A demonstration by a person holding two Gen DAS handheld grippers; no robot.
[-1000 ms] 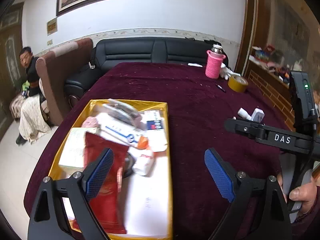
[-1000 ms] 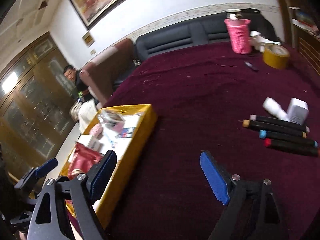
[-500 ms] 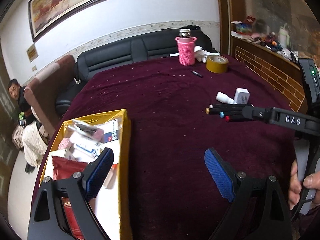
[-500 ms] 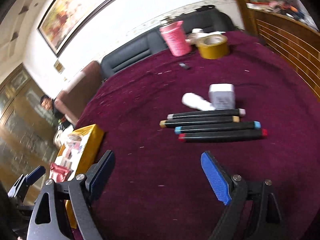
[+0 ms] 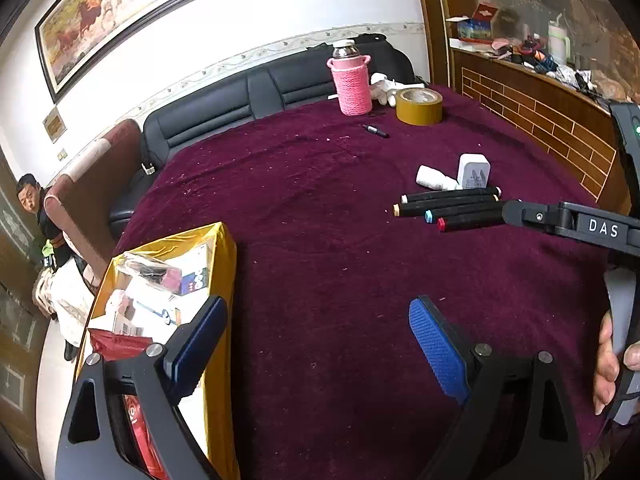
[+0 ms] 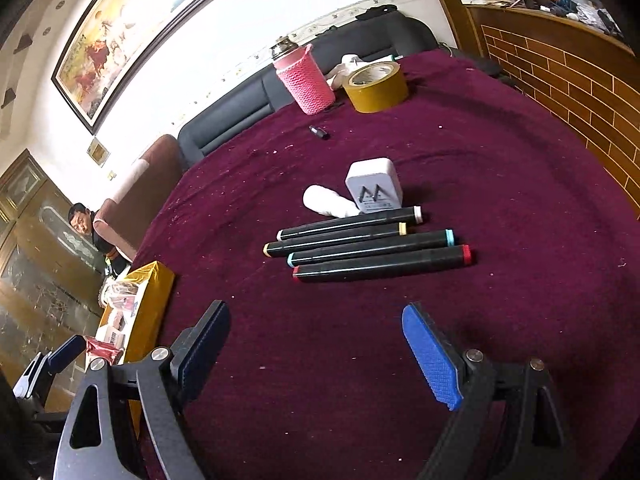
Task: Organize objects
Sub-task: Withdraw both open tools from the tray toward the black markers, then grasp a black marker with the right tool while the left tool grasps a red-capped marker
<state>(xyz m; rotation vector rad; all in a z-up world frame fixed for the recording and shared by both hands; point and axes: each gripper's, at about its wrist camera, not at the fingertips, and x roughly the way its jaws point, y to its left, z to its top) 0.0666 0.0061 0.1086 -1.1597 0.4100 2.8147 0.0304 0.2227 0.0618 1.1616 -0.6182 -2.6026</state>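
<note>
Several black markers [image 6: 372, 244] lie side by side on the maroon tablecloth, with a white charger [image 6: 374, 186] and a small white bottle [image 6: 328, 202] just behind them. They also show in the left wrist view [image 5: 448, 208]. My right gripper [image 6: 316, 344] is open and empty, a little short of the markers. My left gripper [image 5: 320, 336] is open and empty over the cloth, beside the gold tray [image 5: 222, 264] that holds packets and boxes. The tray also shows in the right wrist view [image 6: 154, 292].
A pink knitted bottle [image 6: 306, 82], a roll of brown tape [image 6: 376, 86] and a small dark cap [image 6: 319, 132] sit at the table's far side. A black sofa [image 5: 256, 96] stands behind. A brick-faced counter [image 5: 540, 120] runs along the right. A person [image 5: 36, 216] sits at far left.
Both grippers have swung to the right, away from the gold tray. The markers now lie straight ahead of my right gripper and closer. Both stay open.
</note>
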